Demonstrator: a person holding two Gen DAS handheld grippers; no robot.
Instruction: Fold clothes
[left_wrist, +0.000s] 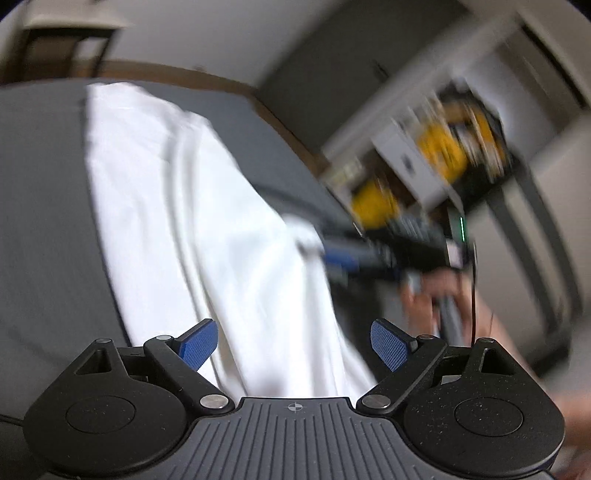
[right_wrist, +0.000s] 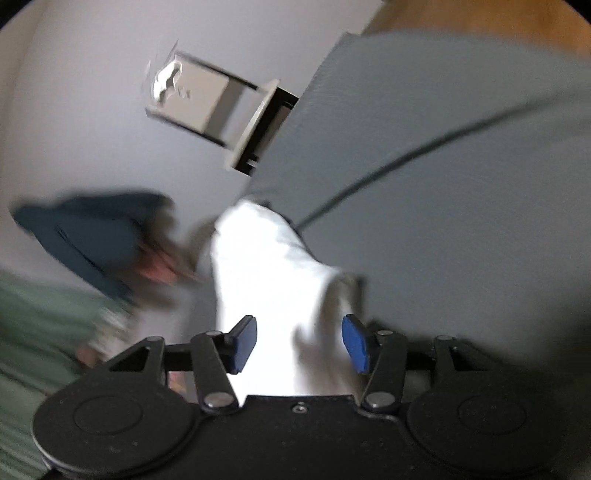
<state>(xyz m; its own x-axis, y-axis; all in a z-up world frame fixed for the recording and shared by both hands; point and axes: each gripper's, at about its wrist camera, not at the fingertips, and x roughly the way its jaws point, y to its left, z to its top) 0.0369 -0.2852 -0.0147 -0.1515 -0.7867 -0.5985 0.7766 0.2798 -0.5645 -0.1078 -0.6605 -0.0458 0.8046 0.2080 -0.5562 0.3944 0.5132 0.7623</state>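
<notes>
While both grippers gape, right gripper (right_wrist: 300, 343) straddles white garment (right_wrist: 258, 258).

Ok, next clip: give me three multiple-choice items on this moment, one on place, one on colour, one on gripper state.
1. Where does the white garment lie?
A. On the grey surface
B. On a wooden chair
C. In a basket

2. What colour are the left gripper's pads?
A. Red
B. Blue
C. Yellow

3. How does the left gripper stand?
A. Shut on a sock
B. Shut on nothing
C. Open

Key: 1 A, the cloth is spread over the grey surface; 2 B, both pads show blue; 3 C, a wide gap with cloth behind it separates the pads.
</notes>
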